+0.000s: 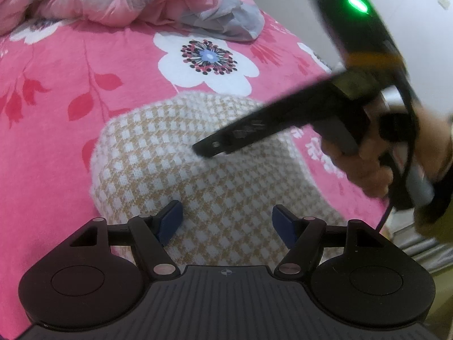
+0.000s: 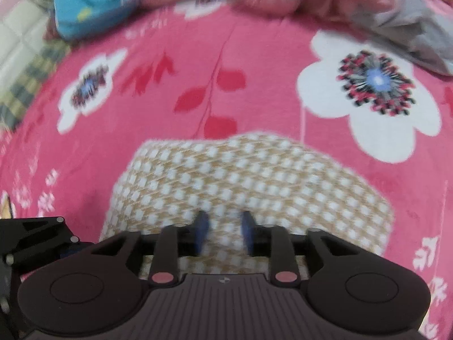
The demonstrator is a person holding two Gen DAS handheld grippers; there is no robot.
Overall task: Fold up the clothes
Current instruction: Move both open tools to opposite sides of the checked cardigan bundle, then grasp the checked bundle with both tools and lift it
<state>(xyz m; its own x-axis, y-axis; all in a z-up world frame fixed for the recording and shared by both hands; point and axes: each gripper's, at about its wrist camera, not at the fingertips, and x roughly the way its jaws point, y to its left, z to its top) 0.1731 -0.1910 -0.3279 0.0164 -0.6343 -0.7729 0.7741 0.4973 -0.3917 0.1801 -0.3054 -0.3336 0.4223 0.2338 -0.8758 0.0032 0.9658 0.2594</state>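
Left gripper (image 1: pixel 226 223): jaws spread wide, holding nothing, above the folded checked knit garment (image 1: pixel 198 170). Right gripper (image 2: pixel 223 233): jaws parted, empty, over the same garment, which lies on the pink floral bedsheet (image 2: pixel 170 113).

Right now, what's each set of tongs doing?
Left tongs: open, empty, over the folded checked sweater.
Right tongs: partly open, holding nothing visible.
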